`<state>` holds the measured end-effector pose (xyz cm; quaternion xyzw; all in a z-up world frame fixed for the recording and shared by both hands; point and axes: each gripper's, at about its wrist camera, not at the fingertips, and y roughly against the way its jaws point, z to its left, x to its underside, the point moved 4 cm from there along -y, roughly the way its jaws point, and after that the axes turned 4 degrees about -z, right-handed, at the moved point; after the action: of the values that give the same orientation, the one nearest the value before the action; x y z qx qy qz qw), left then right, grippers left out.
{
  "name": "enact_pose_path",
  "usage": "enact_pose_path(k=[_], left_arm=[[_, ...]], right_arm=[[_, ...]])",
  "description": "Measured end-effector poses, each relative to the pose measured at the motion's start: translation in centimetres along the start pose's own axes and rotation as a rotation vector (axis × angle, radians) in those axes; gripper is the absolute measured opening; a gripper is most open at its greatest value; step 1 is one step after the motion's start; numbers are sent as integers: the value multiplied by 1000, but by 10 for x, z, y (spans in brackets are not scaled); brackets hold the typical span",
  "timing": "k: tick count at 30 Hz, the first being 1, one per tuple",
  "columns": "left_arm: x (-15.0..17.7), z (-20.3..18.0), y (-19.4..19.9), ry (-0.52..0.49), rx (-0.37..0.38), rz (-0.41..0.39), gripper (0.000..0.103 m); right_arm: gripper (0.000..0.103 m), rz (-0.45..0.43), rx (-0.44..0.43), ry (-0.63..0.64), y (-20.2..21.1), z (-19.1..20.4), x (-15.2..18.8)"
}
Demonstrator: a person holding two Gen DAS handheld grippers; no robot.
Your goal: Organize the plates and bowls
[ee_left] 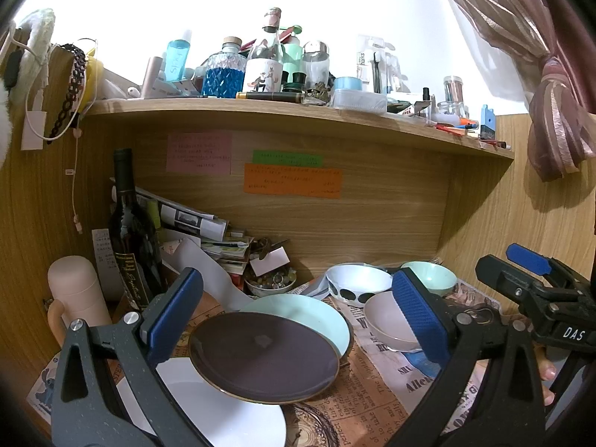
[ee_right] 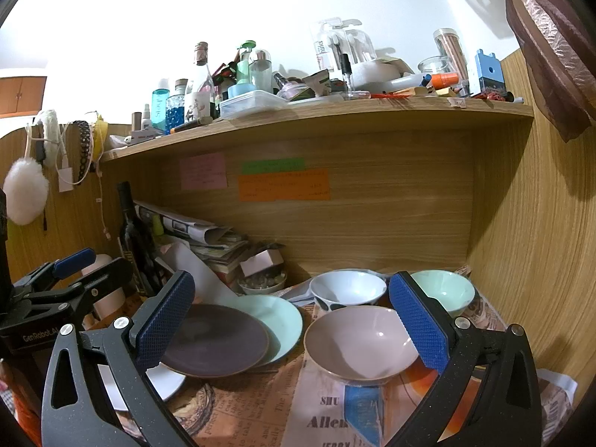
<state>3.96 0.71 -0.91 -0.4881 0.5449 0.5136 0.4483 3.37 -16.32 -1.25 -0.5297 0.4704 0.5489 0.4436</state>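
Both your left gripper (ee_left: 294, 320) and right gripper (ee_right: 294, 320) gape empty; the round dark brown plate (ee_left: 262, 357) and pale pink bowl (ee_right: 359, 344) remain unsorted.

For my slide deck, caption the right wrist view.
Open right gripper faces a pink bowl; dark plate overlaps mint plate.

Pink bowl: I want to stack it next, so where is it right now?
In the right wrist view the pink bowl sits front and centre on the newspaper, ahead of the spotted white bowl, right of the teal plate.
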Motion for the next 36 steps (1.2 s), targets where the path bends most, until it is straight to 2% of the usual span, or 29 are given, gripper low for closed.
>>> enact_pose_path(k=[36], left_arm=[[4, 5, -1, 15, 2, 8, 103]], right_arm=[[103, 21, -9, -2, -11, 6, 4]])
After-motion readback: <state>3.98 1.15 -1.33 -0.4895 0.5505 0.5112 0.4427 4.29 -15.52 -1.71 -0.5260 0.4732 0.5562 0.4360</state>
